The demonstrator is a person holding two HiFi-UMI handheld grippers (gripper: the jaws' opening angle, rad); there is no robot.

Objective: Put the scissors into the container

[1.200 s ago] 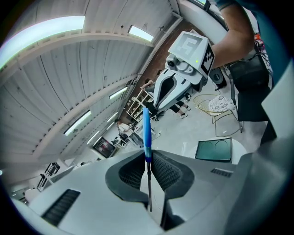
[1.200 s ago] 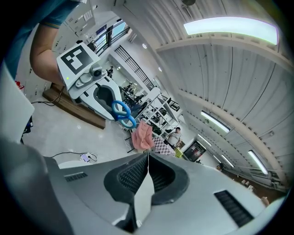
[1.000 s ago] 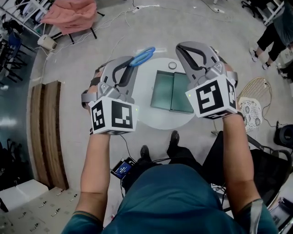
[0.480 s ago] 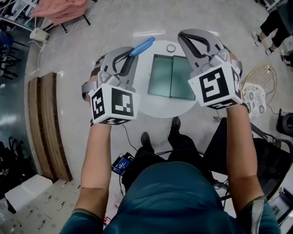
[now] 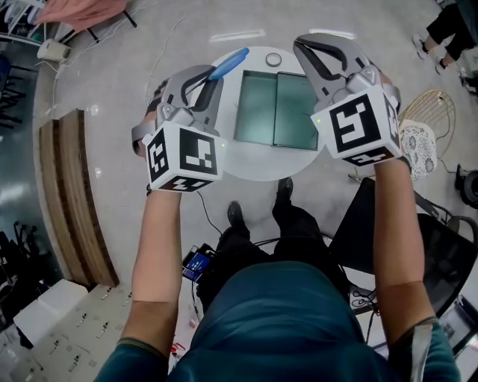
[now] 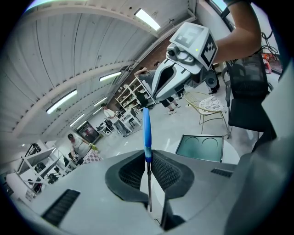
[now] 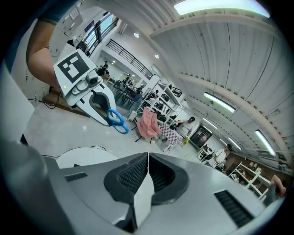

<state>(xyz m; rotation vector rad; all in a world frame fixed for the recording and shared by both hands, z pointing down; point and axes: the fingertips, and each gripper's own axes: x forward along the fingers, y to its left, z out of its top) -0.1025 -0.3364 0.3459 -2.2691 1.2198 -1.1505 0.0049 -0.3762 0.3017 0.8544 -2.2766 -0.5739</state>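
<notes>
My left gripper (image 5: 206,74) is shut on the blue-handled scissors (image 5: 228,64), which hang in the air above the left rim of the round white table (image 5: 258,170). In the left gripper view the metal blades sit pinched between the pads and the blue handle of the scissors (image 6: 147,131) sticks out edge-on past my left gripper (image 6: 148,156). The dark green two-compartment container (image 5: 275,110) lies on the table, between the two grippers; the container (image 6: 202,147) shows ahead to the right. My right gripper (image 5: 312,45) hovers over its right side; the right gripper (image 7: 148,158) is shut and empty.
A small white ring-shaped object (image 5: 274,59) lies on the table behind the container. A wire chair (image 5: 420,145) and a black chair (image 5: 418,246) stand to the right. A wooden bench (image 5: 69,186) is on the left. A person's legs (image 5: 448,22) are at the far right.
Both grippers have moved forward over the table. The scissors, still held by the left gripper, have turned so the handle loops now show edge-on.
</notes>
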